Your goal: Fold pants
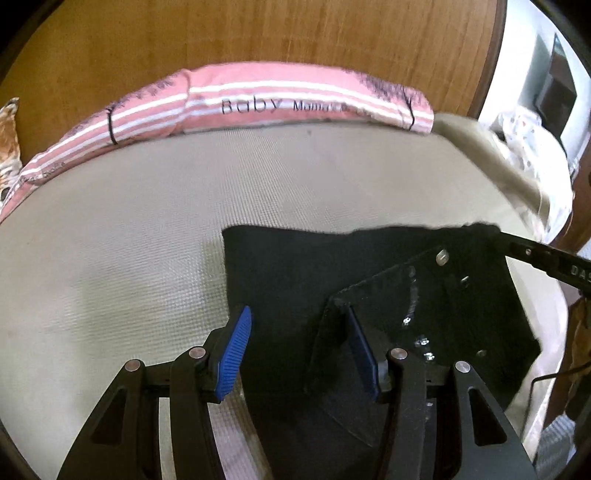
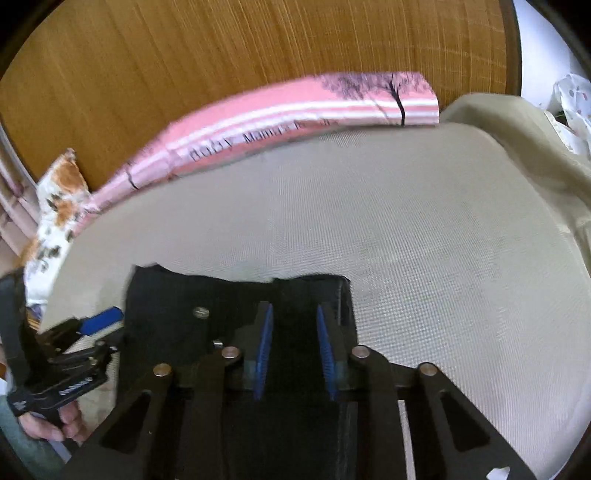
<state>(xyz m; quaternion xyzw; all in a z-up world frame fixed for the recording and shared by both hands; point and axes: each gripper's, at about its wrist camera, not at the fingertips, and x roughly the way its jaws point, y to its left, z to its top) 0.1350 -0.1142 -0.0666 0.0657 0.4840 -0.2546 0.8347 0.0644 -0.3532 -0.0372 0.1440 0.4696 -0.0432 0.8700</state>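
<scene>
Black pants (image 1: 295,273) lie on a beige bed sheet (image 1: 129,229), folded into a flat dark panel. In the left wrist view my left gripper (image 1: 299,354) is open, its blue pads (image 1: 236,354) spread over the pants' left part. The right gripper's black body (image 1: 546,262) reaches in at the pants' far right corner. In the right wrist view the pants (image 2: 240,299) lie under my right gripper (image 2: 295,354), whose blue pads (image 2: 264,350) stand apart over the cloth near its right edge. The left gripper (image 2: 92,325) shows at the left.
A pink striped "Baby" pillow (image 1: 258,103) lies along the wooden headboard (image 1: 258,33). A floral cushion (image 2: 59,199) sits at the left. Crumpled beige bedding (image 2: 517,122) is at the right. A hand (image 2: 55,428) holds the left gripper's handle.
</scene>
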